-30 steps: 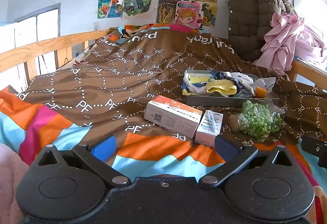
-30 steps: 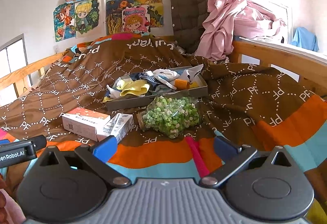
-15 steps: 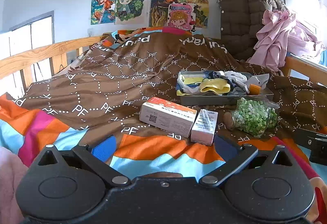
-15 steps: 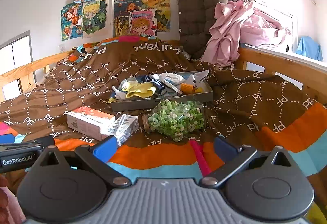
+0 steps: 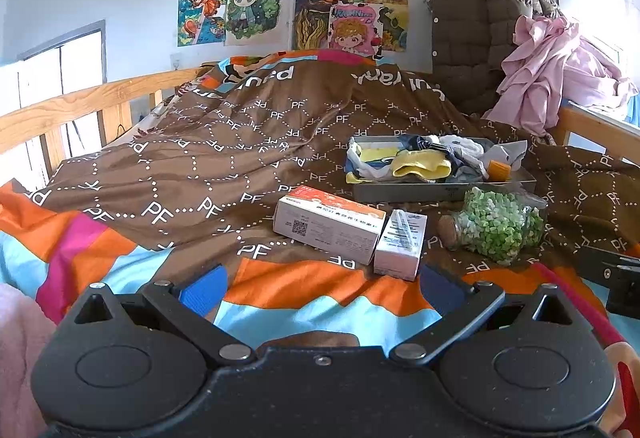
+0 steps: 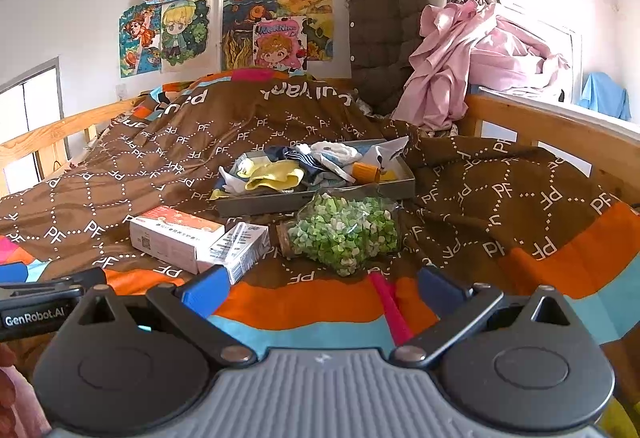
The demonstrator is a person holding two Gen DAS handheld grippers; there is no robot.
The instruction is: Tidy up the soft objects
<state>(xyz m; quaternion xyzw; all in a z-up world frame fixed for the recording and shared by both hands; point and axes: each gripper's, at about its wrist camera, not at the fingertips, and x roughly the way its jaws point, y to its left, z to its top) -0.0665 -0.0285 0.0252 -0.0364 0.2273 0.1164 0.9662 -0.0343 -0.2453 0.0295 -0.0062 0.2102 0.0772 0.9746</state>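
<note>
Ahead of the left tongs (image 5: 320,288), on the brown patterned quilt (image 5: 224,158) covering the bed, lies a white-and-orange cardboard carton (image 5: 328,224), with a smaller white cardboard box (image 5: 401,242) touching its right end. Right of that box, straight ahead of the right tongs (image 6: 324,288), a clear corked glass jar of green pellets (image 6: 344,234) lies on its side. Behind the jar sits a shallow grey metal tray (image 6: 280,200) holding a heap of mixed socks (image 6: 304,166). Beyond the tray and to the right, a brown quilted coat (image 6: 392,26) hangs with a pink crumpled garment (image 6: 472,58) on its right. A wooden bed rail (image 5: 72,110) runs far left of the left tongs.
</note>
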